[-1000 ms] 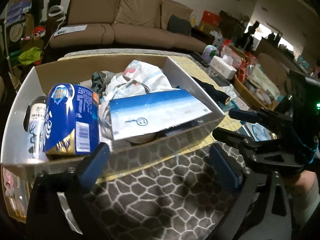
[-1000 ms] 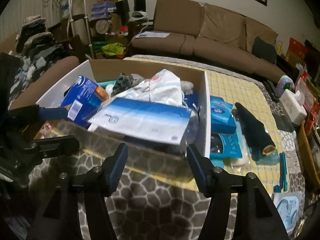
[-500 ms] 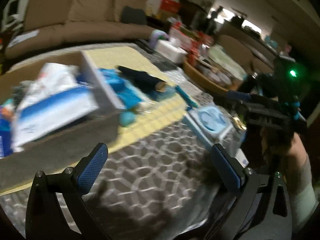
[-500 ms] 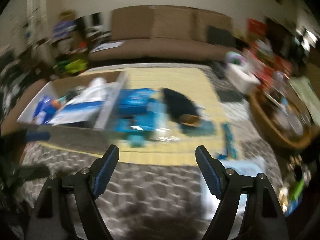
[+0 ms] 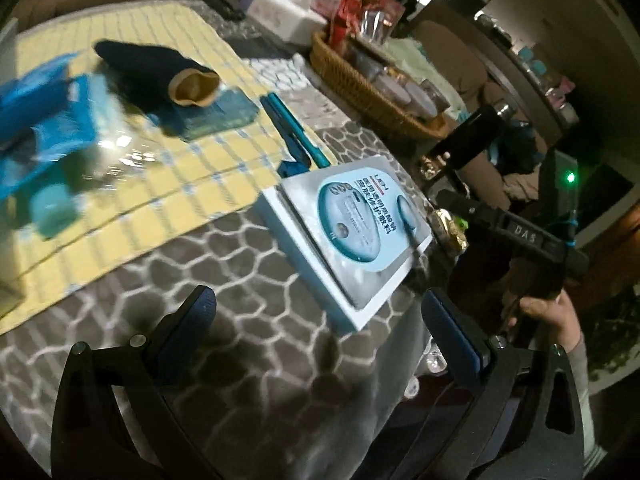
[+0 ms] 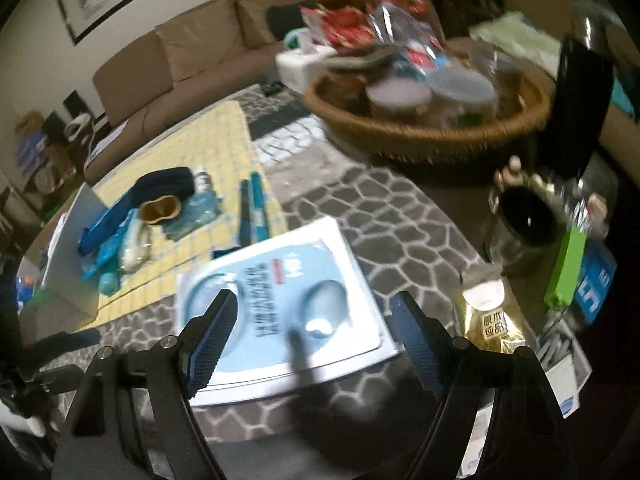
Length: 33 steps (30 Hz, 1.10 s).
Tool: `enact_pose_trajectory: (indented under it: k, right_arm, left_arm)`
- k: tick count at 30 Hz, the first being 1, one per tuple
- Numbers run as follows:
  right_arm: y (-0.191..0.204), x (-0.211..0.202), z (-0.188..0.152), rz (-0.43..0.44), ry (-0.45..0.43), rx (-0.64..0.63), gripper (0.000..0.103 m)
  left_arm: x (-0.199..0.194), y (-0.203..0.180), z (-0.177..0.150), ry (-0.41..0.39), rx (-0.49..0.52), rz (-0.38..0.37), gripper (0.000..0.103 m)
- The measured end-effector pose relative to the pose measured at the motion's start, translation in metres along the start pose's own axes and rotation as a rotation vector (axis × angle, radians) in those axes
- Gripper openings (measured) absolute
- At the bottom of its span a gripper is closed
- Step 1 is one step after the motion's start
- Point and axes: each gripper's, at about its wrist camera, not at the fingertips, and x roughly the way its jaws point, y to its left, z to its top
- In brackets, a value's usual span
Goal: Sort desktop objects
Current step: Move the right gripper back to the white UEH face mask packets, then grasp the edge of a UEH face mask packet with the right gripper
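Blue-padded jaws of both the left gripper [image 5: 320, 322] and right gripper [image 6: 316, 330] gape empty, tilted down over the face-mask pack [image 6: 280, 304].

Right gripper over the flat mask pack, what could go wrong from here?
1. The mask pack lies flat on the table; the open right gripper has no edge to pinch and may slide it.
2. The pack sits near the table edge, so a push could tip it off.
3. The gold packet and the glass cup stand close by; a wide sweep may knock them.
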Motion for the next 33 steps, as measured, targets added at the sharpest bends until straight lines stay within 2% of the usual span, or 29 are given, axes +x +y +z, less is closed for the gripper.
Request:
enact_pose_trajectory:
  k: [4, 8, 13, 16, 25, 28, 30, 33]
  right_arm:
    - [-0.016, 0.016, -0.001, 0.030, 0.012, 0.034, 0.082]
    - [-0.025, 0.024, 0.002, 0.083, -0.013, 0.052, 0.082]
    - [-0.027, 0.042, 0.005, 0.118, 0.015, 0.062, 0.082]
    - [-0.022, 0.046, 0.001, 0.156, 0.029, 0.050, 0.071]
    - [0.003, 0.040, -0.014, 0.070, 0.008, -0.065, 0.071]
    - [0.011, 0.036, -0.020, 0.014, -0.015, -0.111, 0.067]
    - [0.013, 0.033, -0.022, 0.028, -0.036, -0.107, 0.065]
    - [0.017, 0.037, -0.025, 0.053, -0.020, -0.111, 0.064]
  left_arm:
    - [0.028, -0.006, 0.006, 0.023, -0.001, 0.011, 0.103]
    - [0.046, -0.007, 0.010, 0.040, -0.014, 0.014, 0.103]
    - [0.062, -0.004, 0.011, 0.058, -0.043, 0.005, 0.103]
    - [0.066, -0.004, 0.011, 0.063, -0.052, -0.004, 0.103]
    - [0.068, -0.001, 0.012, 0.059, -0.083, -0.027, 0.103]
    - [0.065, 0.002, 0.011, 0.052, -0.101, -0.031, 0.103]
    - [0.063, 0.005, 0.010, 0.048, -0.114, -0.037, 0.103]
    - [0.064, 0.006, 0.011, 0.054, -0.117, -0.047, 0.103]
